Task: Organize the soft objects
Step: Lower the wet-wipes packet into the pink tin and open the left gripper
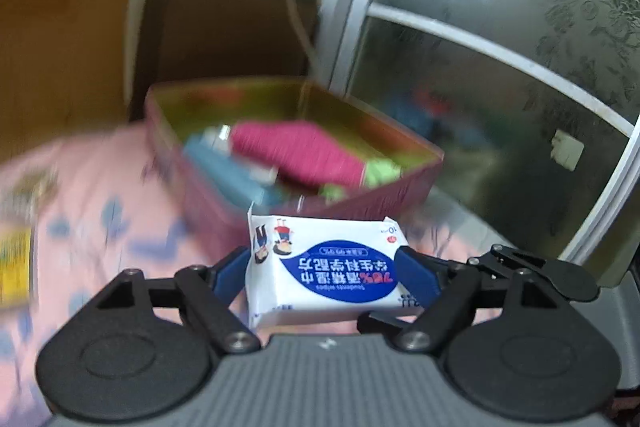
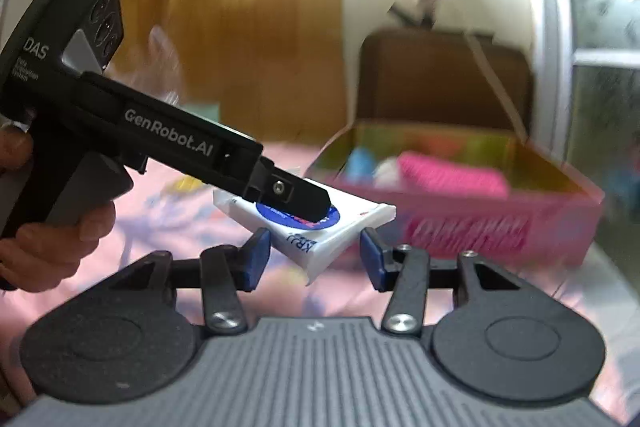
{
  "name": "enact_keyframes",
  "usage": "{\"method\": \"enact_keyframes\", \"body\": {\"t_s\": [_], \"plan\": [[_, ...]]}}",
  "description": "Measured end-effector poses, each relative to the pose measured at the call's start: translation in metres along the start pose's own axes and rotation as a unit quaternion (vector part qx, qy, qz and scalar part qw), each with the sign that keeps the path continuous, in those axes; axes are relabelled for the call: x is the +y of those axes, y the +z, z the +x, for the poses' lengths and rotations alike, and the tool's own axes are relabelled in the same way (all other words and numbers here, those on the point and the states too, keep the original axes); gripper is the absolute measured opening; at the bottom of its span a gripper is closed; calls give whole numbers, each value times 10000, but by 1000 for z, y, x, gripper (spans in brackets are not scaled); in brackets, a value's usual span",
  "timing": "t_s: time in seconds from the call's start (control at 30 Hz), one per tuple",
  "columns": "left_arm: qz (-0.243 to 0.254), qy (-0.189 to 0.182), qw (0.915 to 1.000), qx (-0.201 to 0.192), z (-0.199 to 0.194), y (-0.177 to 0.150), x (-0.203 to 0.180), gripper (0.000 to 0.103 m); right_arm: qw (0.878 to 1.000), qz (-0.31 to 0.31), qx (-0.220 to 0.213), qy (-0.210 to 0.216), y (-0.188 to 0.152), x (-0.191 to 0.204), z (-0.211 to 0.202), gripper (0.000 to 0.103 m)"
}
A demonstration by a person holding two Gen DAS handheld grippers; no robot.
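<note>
**Wet-wipes pack held above the bedsheet, short of the pink box**

The left gripper point(image 1: 324, 267) clamps a white wet-wipes pack point(image 1: 326, 267) between its blue pads point(image 1: 416, 273), lifted over the pink floral bedsheet point(image 1: 100, 211). Just beyond stands the open pink box point(image 1: 384, 199), holding a magenta cloth point(image 1: 296, 151) and blurred blue and green items. The right gripper point(image 2: 310, 259) is spread and holds nothing, close beneath the pack.

Pink box point(image 1: 304, 195) on floral bedsheet point(image 1: 100, 211)
</note>
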State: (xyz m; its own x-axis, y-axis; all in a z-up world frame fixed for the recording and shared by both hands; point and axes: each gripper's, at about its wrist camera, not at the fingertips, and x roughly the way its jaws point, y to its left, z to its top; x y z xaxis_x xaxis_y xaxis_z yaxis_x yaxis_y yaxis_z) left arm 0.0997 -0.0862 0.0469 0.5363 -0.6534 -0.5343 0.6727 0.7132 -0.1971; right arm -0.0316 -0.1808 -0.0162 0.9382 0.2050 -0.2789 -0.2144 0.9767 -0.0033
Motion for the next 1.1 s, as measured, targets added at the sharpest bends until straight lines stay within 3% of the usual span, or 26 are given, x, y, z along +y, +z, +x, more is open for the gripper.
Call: {"method": "enact_keyframes", "body": {"t_s": [0.13,0.3,0.43,0.53,0.6,0.7,0.93,1.1], "plan": [[285,90,9995,-53,34,39,-13,80,9990,-17,-284,-339,23,-24,8,52],[176,171,9997,45,82,68,-11,80,9972,254,-298,-636,38,-61,40,52],[41,328,9994,44,110,77,-5,83,9954,338,-237,-869,44,-81,66,54],[-66,552,9983,149,124,74,-2,84,9914,251,-215,-1266,43,-91,87,61],[-150,492,9987,73,119,68,-1,84,9854,253,-66,-1680,40,-97,100,61],[-135,491,9986,-139,101,59,-3,84,9865,778,-213,-1425,33,-103,87,61],[-150,540,9970,-532,46,26,-1,86,9818,1129,-638,-1384,20,-79,46,61],[-438,759,9927,-823,-11,-13,35,89,9846,1131,-800,-1069,25,-53,36,62]]}}
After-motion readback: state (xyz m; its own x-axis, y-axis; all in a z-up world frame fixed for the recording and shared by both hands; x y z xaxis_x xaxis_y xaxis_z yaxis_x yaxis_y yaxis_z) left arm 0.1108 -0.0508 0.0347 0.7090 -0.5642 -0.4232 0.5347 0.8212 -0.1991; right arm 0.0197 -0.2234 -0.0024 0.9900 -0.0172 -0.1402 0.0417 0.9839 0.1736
